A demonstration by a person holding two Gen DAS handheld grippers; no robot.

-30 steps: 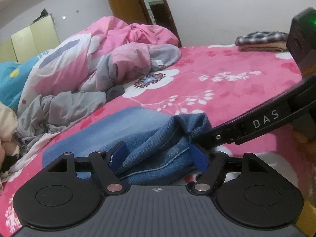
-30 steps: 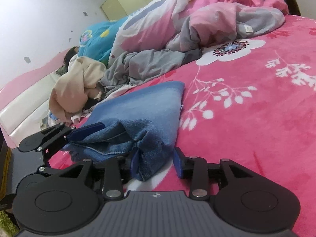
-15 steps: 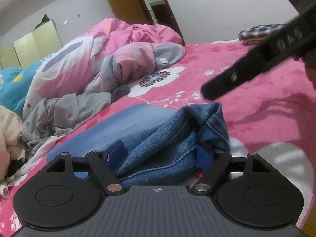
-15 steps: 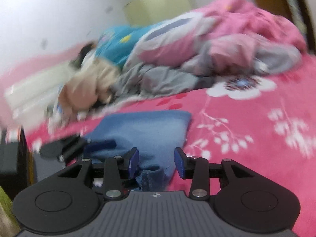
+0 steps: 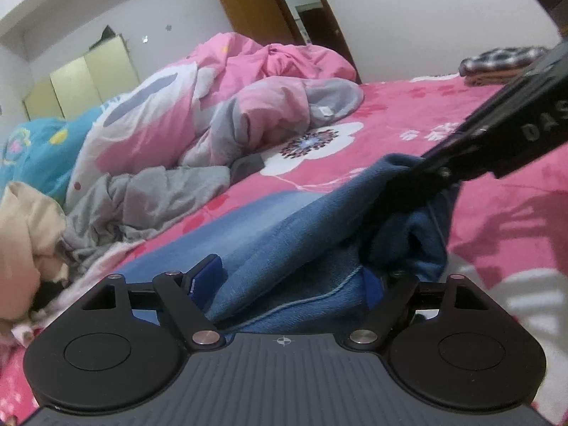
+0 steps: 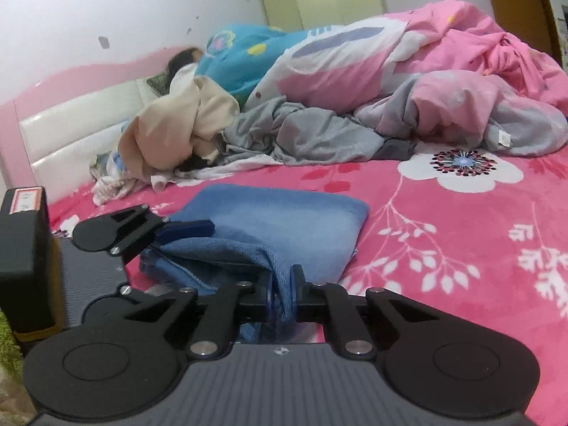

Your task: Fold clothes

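Folded blue jeans (image 5: 284, 234) lie on the pink floral bedspread (image 5: 497, 220). My left gripper (image 5: 289, 278) straddles their near edge. Its jaws are opening, and the denim sits between the wide-apart blue pads. In the right wrist view the same jeans (image 6: 284, 220) stretch away from my right gripper (image 6: 281, 296), whose jaws are closing and pinch a raised fold of denim. From the left wrist view, the right gripper (image 5: 431, 174) holds the far corner lifted off the bed. The left gripper (image 6: 177, 255) shows at the left edge of the jeans.
A pink and grey duvet heap (image 6: 443, 81), a grey garment (image 6: 301, 135) and a beige one (image 6: 177, 131) lie behind the jeans. A person (image 6: 184, 58) lies under a teal quilt by the headboard. A folded plaid stack (image 5: 504, 60) sits at the bed's far right.
The right gripper rose off the jeans, came back and closed on a fold, lifting that corner. The left jaws spread a little wider around the near edge.
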